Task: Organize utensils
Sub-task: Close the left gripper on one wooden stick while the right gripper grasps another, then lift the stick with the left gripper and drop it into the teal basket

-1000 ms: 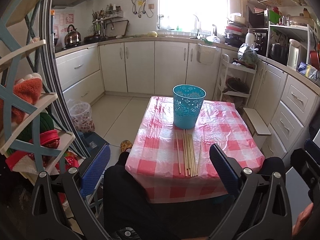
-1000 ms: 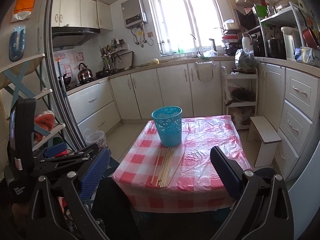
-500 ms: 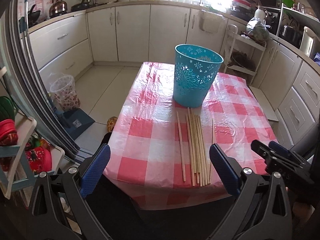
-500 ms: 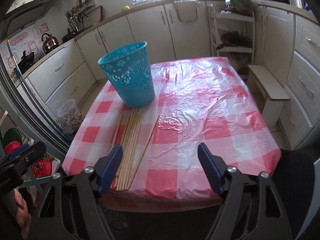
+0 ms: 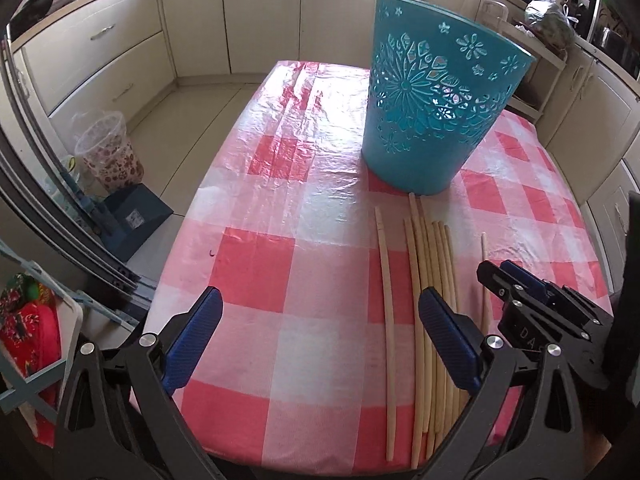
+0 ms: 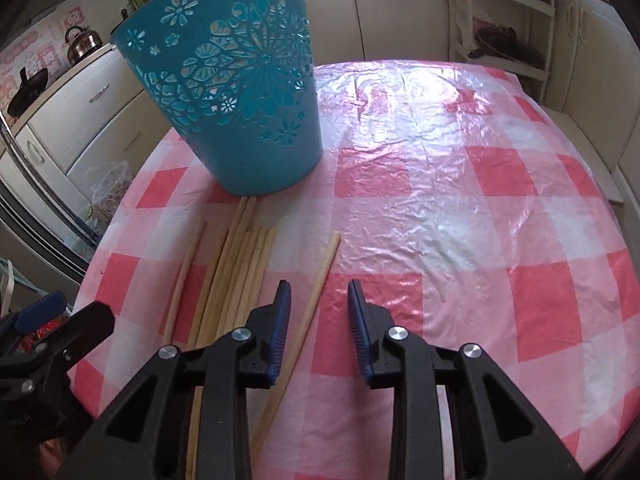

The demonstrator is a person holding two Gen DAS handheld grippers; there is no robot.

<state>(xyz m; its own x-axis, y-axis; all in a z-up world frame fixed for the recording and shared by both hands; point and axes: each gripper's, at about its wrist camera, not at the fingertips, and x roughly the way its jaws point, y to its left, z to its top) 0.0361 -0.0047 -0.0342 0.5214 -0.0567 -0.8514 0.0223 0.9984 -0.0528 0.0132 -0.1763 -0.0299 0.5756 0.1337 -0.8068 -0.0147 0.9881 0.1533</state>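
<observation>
Several long wooden chopsticks (image 5: 428,304) lie side by side on the red-and-white checked tablecloth (image 5: 280,208), just in front of a teal cut-out basket (image 5: 432,100). The chopsticks (image 6: 240,276) and basket (image 6: 236,80) also show in the right wrist view. My left gripper (image 5: 320,344) is open wide above the cloth, left of the bundle, with one stick lying between its fingers. My right gripper (image 6: 318,320) is partly open and empty, low over the single rightmost chopstick (image 6: 308,316), which lies between its fingers. The right gripper shows in the left wrist view (image 5: 520,292).
The table's near edge is just below both grippers. Kitchen cabinets (image 5: 100,52) line the far walls. A small patterned bin (image 5: 108,152) and a blue box (image 5: 132,216) stand on the floor to the left. A shelf rack (image 6: 504,32) stands at the far right.
Both grippers have moved forward and down toward the chopsticks. The right gripper's fingers have narrowed around the rightmost chopstick.
</observation>
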